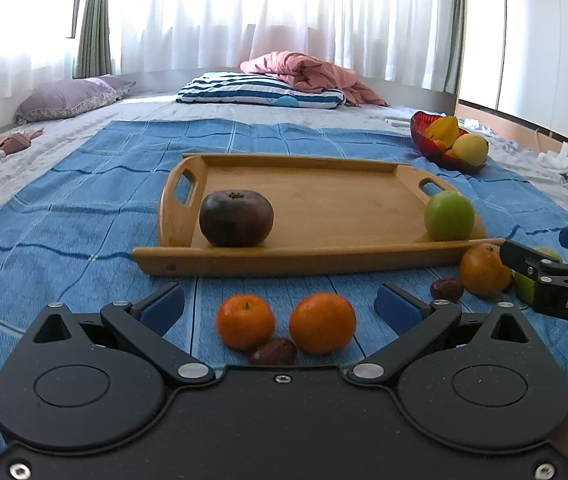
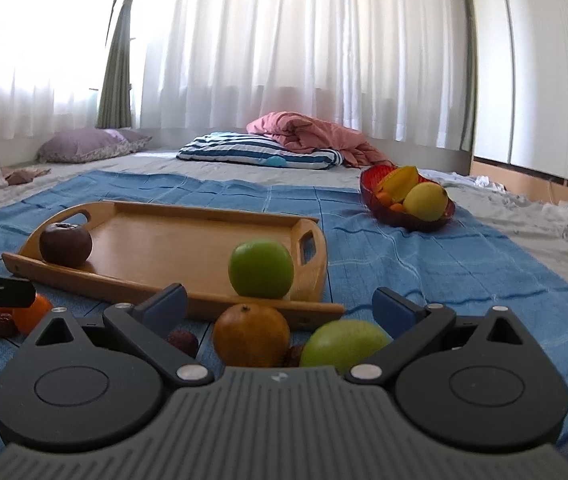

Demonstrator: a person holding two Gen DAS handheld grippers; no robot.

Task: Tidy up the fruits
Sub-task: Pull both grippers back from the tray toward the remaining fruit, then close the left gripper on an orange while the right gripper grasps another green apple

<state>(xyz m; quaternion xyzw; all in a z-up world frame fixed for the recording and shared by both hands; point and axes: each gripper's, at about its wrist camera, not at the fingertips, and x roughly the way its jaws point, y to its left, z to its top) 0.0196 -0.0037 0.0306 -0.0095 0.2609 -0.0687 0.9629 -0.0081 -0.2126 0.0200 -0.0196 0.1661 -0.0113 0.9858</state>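
Left gripper (image 1: 280, 306) spread wide, low over the blue checked cloth (image 1: 64, 216), bottom centre of the left wrist view. Between its blue pads (image 1: 163, 306): two mandarins, left one (image 1: 245, 322) and right one (image 1: 322, 323), side by side, with a dark red date (image 1: 273, 351) tucked just under and between them. Nothing gripped.

Right gripper (image 2: 280, 306) also spread wide, holding nothing. Between its fingers in the right wrist view: a duller orange (image 2: 251, 336) at centre, a green mango (image 2: 344, 345) lower right touching the right finger's inner side, a small dark fruit (image 2: 294, 356) wedged between those two, another date (image 2: 183, 342) to the left of the orange.

Just beyond both grippers, the wooden tray (image 1: 324, 258) sits on the cloth, mid frame. On it: a dark brown round fruit (image 1: 236, 218) with a dried calyx near the left handle, and a green apple (image 1: 449, 216) at the near right corner by the right handle. Rest of the tray floor bare.

Farther back, right of the tray, a red glass bowl (image 2: 376, 196) holds a star fruit (image 2: 402, 182), a yellow fruit (image 2: 426, 201) and small orange pieces I cannot identify.

Far end, upper centre: striped pillow (image 1: 260, 92), pink blanket (image 1: 308, 72) heaped on it, purple pillow (image 1: 68, 98) upper left, white curtains (image 1: 284, 8) behind.
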